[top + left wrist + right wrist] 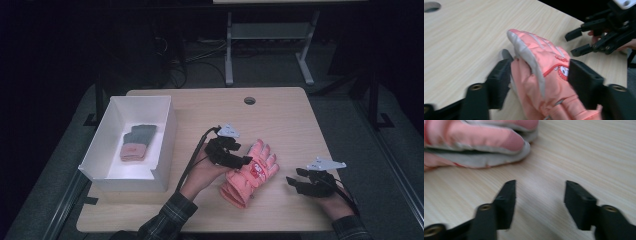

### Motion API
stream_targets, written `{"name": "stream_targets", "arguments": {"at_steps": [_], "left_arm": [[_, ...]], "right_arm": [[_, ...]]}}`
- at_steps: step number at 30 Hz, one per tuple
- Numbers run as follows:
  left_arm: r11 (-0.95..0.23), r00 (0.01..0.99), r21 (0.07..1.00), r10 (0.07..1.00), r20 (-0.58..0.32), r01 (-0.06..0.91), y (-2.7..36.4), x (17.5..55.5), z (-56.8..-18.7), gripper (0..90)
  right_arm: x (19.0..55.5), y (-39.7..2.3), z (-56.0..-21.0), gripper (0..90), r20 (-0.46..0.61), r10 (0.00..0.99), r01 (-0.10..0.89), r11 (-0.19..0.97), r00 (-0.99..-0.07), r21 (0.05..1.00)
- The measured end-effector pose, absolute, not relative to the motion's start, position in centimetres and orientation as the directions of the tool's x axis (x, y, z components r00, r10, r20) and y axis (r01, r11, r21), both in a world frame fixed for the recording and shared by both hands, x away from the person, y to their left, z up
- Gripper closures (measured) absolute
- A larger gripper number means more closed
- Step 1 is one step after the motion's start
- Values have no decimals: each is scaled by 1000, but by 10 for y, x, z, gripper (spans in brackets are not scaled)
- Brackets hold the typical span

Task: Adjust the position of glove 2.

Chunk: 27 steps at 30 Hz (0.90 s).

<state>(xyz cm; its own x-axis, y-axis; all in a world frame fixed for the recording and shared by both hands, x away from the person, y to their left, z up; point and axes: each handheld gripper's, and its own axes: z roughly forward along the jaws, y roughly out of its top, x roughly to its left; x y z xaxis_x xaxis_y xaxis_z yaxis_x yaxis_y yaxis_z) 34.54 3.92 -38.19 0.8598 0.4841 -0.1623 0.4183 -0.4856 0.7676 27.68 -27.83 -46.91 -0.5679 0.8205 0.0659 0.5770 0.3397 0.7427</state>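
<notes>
A coral-pink ski glove [250, 172] lies flat on the wooden table [285, 115], fingers pointing to the far right. My left gripper [244, 156] reaches over it from the left. In the left gripper view its jaws straddle the glove [541, 75] at the palm, standing wide on either side without squeezing it. My right gripper [294, 176] rests to the right of the glove, open, with bare wood between its jaws [540, 185]. The glove's fingertips [474, 142] lie just ahead of it. The right gripper [576, 42] also appears past the glove in the left gripper view.
A white open box [165, 150] stands at the table's left side, with a grey and pink knitted glove [137, 142] lying inside. A round cable hole [249, 100] is near the far edge. A metal stand [229, 60] is on the floor beyond.
</notes>
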Motion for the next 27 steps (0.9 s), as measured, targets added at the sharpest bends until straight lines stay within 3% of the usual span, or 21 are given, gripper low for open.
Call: {"name": "stream_targets", "arguments": {"at_steps": [2, 5, 17, 27], "left_arm": [[-500, 861, 761, 486, -148, 413, 43, 349, -382, 233], [-491, 855, 761, 493, -159, 425, 51, 353, -383, 196], [-459, 841, 775, 515, -167, 435, 84, 357, -385, 153], [-457, 838, 776, 520, -164, 435, 91, 356, -387, 153]], "right_arm": [[275, -275, -463, 694, 52, 816, 565, 351, -575, 747], [273, -271, -451, 894, 69, 813, 547, 323, -577, 772], [289, -217, -415, 900, 131, 715, 462, 289, -687, 839], [307, -192, -435, 900, 151, 688, 495, 335, -710, 801]]}}
